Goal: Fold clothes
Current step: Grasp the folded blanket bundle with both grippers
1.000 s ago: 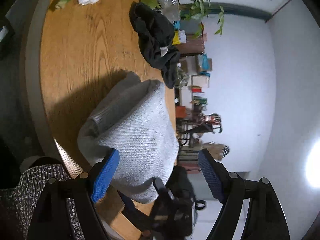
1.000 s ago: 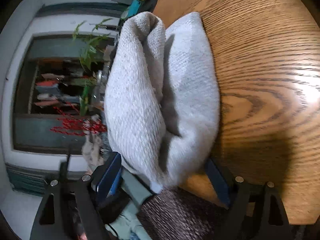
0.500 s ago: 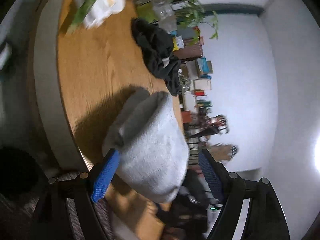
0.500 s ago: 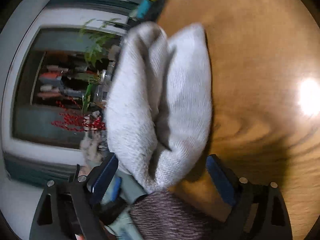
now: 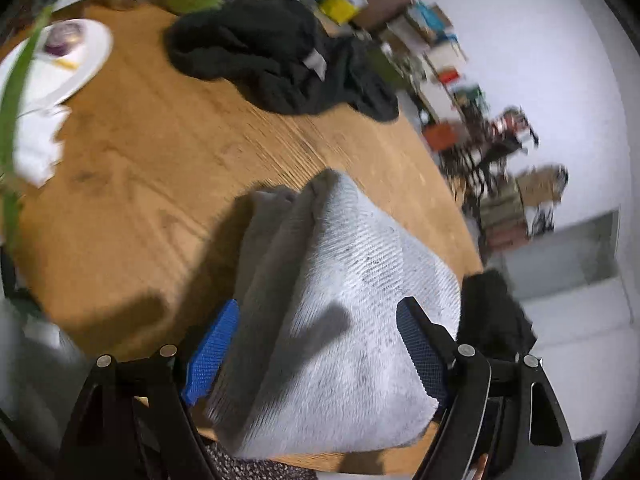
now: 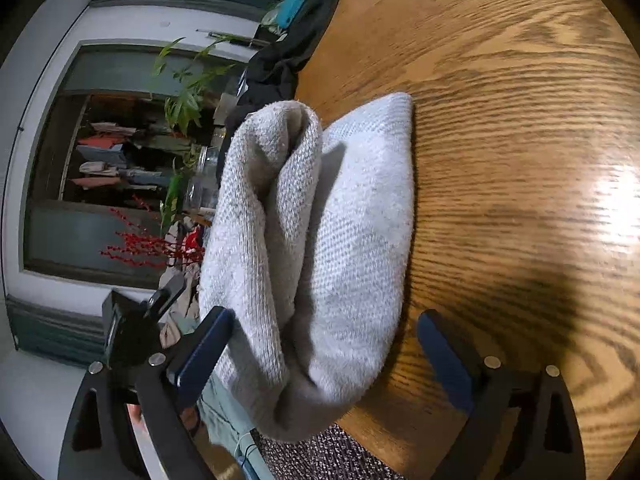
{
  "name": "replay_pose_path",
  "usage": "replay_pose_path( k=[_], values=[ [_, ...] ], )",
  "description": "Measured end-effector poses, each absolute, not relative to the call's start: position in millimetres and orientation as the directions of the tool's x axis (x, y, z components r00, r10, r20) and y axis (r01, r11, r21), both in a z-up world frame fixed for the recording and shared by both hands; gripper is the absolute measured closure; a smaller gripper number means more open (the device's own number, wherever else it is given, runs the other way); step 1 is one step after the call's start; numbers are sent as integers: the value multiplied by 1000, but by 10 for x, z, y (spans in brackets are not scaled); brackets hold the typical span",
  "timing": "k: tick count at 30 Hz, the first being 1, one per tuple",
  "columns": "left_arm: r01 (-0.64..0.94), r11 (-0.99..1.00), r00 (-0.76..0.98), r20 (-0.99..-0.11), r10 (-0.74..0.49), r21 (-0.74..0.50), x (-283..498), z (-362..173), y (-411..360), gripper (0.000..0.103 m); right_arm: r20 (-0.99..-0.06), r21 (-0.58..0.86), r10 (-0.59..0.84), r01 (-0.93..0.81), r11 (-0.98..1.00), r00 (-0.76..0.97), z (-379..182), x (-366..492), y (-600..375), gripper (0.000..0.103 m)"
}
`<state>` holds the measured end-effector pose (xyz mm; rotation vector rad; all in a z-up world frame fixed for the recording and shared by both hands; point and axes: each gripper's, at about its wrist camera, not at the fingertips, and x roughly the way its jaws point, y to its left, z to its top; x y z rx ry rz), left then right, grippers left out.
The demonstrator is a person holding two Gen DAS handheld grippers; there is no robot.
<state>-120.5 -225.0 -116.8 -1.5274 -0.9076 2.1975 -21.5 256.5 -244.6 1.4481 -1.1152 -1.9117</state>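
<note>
Grey folded sweater (image 5: 340, 320) sits at the near edge of the table (image 5: 140, 152), long axis pointing away from both tongs. Left tongs (image 5: 316, 356) and right tongs (image 6: 324, 352) both wide open, straddling the near end, gripping nothing. Equally close.

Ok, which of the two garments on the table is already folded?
The grey knit one, lying in a neat bundle between the open left gripper. The black garment lies crumpled in a heap at the table's far side.
</note>
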Motion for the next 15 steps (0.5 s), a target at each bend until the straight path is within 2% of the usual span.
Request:
replay_pose_path(
  k=[6, 11, 15],
  values=[
    [95, -765, -291, -753, 591, -637, -1476, -1421, -2174, 22, -499, 860, -818, -48, -508, -286, -2450, -398, 2610, 3],
    [105, -709, -226, -711, 666, -697, -1578, -1623, -2207, 21, -514, 845, -825, 24, -534, -235, -2469, -523, 2583, 0],
    [35, -669, -192, -661, 725, -743, -1657, -1553, -2215, 22, -500, 853, -843, 60, -519, -198, -2469, -631, 2537, 0]
  ],
)
